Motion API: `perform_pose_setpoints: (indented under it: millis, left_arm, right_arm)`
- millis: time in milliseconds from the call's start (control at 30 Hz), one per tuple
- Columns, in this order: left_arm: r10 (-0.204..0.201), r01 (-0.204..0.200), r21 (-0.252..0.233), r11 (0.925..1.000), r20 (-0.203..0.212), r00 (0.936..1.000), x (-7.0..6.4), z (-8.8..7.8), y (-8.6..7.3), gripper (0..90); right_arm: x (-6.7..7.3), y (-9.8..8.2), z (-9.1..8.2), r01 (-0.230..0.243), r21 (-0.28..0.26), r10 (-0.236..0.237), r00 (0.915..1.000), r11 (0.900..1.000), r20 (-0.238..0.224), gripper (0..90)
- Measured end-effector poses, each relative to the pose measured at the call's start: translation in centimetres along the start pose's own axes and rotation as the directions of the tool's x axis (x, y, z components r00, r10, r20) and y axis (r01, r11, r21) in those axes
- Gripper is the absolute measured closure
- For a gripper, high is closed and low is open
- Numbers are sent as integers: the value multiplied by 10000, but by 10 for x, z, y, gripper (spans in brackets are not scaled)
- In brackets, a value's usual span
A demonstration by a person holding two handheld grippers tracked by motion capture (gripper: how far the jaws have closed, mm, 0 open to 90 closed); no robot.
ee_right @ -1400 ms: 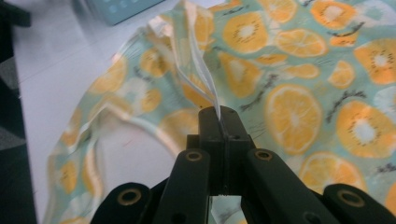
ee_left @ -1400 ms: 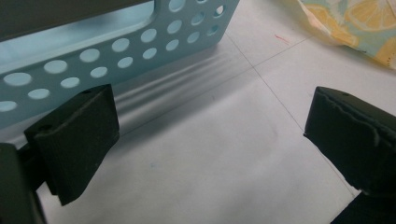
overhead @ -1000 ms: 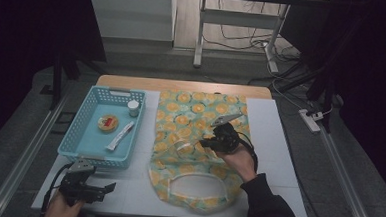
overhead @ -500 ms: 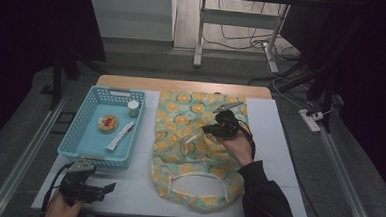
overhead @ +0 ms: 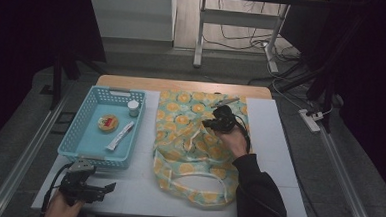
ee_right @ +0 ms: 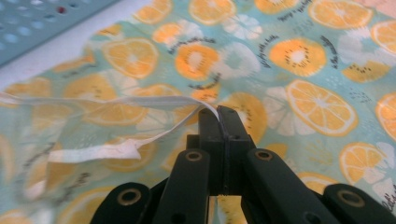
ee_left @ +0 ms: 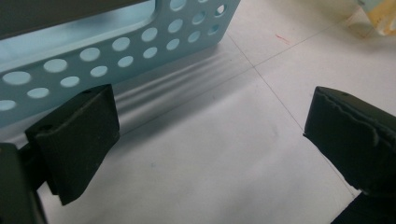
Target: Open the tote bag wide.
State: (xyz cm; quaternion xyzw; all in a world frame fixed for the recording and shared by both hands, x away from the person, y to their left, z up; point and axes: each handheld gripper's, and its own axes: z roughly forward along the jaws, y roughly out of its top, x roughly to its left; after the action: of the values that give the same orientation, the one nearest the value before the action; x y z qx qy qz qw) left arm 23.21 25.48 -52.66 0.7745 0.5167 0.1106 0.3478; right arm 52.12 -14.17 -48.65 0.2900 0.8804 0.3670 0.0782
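Fruit-print apron (overhead: 194, 138) spread over the middle of the white table (overhead: 279, 143) in the high view, bib end toward the top of the frame, white strap loop (overhead: 197, 176) lying low near the bottom edge of the cloth. Right gripper (overhead: 215, 122) at centre frame over the upper half of the fabric, jaws pressed fully together on a thin white tie (ee_right: 140, 105), which runs off toward the left of the right gripper view and drapes slack across the orange slices. Left gripper (overhead: 107, 188) parked at lower left of the high view just below the blue basket (overhead: 74, 147), jaws wide apart with nothing but bare table between them, basket wall close by at the upper left of the left gripper view. Judged step: drawing the tie across the apron, probably toward a fold or a tidy lay. Best done low and slow, keeping the pinch firm near the very tip so the narrow tape cannot slide out, and pulling along the tie's own line rather than upward, to avoid dragging and bunching the cloth beneath. Worth keeping the path away from the basket at left, with its tube (overhead: 120, 135), round tin (overhead: 108, 122) and small jar (overhead: 133, 108). Free gripper could pin the near hem if the fabric starts to creep.
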Motion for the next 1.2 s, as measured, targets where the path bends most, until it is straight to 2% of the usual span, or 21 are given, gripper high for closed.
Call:
perform_pose_setpoints:
  millis: [133,300,400,500,567,600,633,667,767,900,967,1000,1067,1200]
  left_arm:
    - [-1,1,6,10000,3,10000,0,0,0,34]
    - [27,-27,26,10000,-24,10000,0,0,0,35]
    - [34,-34,27,10000,-25,10000,-1,0,0,35]
    - [41,-41,21,10000,-25,10000,-1,0,0,35]
    - [47,-47,21,10000,-28,10000,-1,0,0,36]
    - [46,-46,19,10000,-24,10000,-1,0,0,36]
    - [48,-48,19,10000,-26,10000,-1,0,0,36]
    - [43,-43,18,10000,-22,10000,-1,0,0,36]
    - [46,-46,19,10000,-28,10000,-1,0,0,36]
    - [58,-58,25,10000,-27,10000,-1,0,0,36]
    - [43,-43,17,10000,-30,10000,-1,0,0,36]
    - [38,-38,16,10000,-28,10000,-1,0,0,36]
    - [40,-40,17,10000,-29,10000,-1,0,0,36]
    - [58,-58,11,10000,-30,10000,-1,0,0,36]
  right_arm:
    - [-5,-5,7,-66,132,64,9998,9999,163,889]
    - [-9,-14,19,48,609,-72,9992,9981,390,883]
    - [-10,-18,23,-45,843,8,9990,9964,438,827]
    - [-10,-17,23,-54,829,13,9988,9965,487,795]
    - [-10,-15,17,-140,566,112,9987,9983,502,718]
    - [-10,-15,17,-140,566,112,9987,9983,502,718]
    - [-10,-12,10,-209,278,196,9987,9994,473,665]
    - [-10,-12,10,-209,278,196,9987,9994,473,665]
    - [-9,-10,-1,-341,-115,347,9975,9994,619,577]
    - [-6,-9,-10,-356,-336,374,9978,9988,549,510]
    - [-3,-8,-13,-377,-353,390,9985,9987,381,455]
    - [-3,-8,-13,-377,-353,390,9985,9987,381,455]
    - [3,-8,-19,-317,-269,319,9995,9991,74,381]
    - [9,-9,-24,-240,-299,240,9997,9993,10,319]
